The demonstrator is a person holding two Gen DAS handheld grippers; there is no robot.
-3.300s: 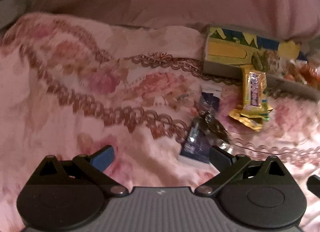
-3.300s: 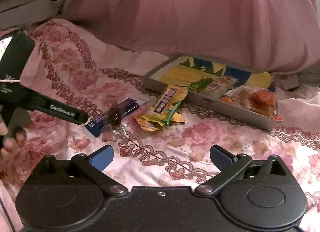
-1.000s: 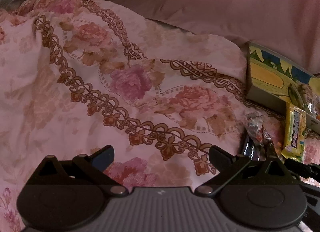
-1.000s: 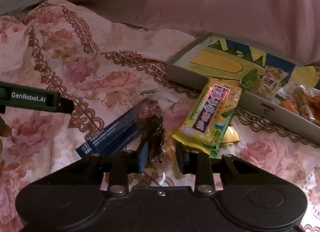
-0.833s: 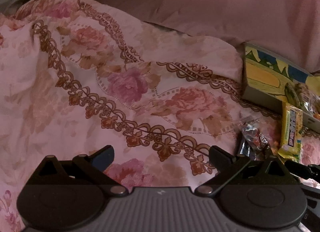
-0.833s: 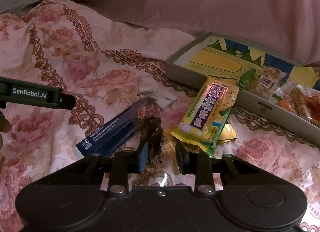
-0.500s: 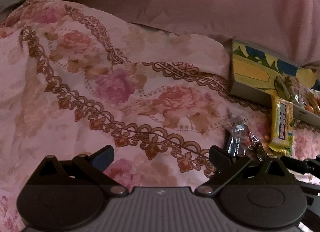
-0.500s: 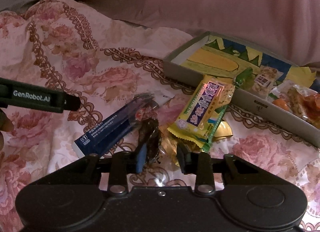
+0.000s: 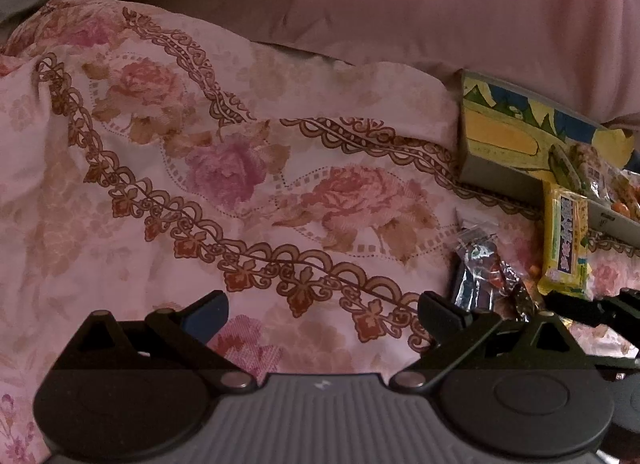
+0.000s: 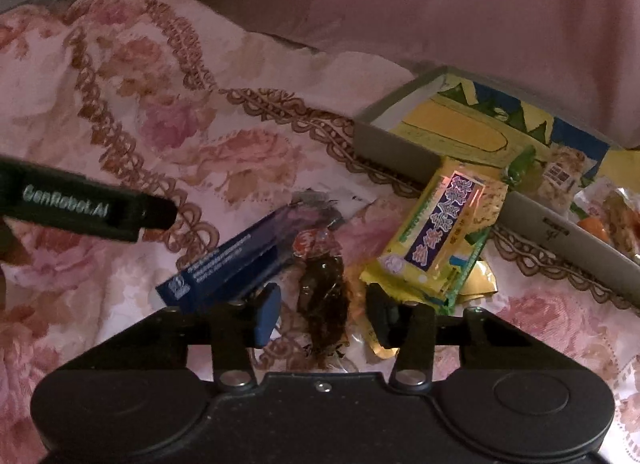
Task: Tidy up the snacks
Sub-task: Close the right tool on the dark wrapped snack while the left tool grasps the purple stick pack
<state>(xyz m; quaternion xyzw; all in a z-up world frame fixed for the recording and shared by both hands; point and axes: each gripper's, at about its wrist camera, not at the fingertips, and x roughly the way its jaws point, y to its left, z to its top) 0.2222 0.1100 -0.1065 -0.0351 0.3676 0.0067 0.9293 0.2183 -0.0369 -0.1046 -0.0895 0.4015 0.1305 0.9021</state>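
My right gripper (image 10: 322, 314) is partly open, its fingers either side of a dark brown snack packet (image 10: 323, 304) with a red end, not clamping it. The packet lies on the floral bedspread between a blue box (image 10: 232, 268) and a yellow-green snack bar (image 10: 444, 232) that leans on the grey tray (image 10: 392, 143). The tray holds several snacks. My left gripper (image 9: 320, 316) is open and empty over bare bedspread; the same snacks (image 9: 480, 272) lie to its right, beside the yellow bar (image 9: 564, 240) and the tray (image 9: 496, 179).
The left gripper's body (image 10: 80, 207) juts in from the left in the right wrist view. A pink pillow or quilt (image 10: 440, 3) rises behind the tray. A gold wrapper (image 10: 476, 284) lies under the yellow bar.
My right gripper's fingers have spread apart around the dark packet, which they pinched more narrowly before. The left gripper has drifted a little; the snacks shifted left in its view.
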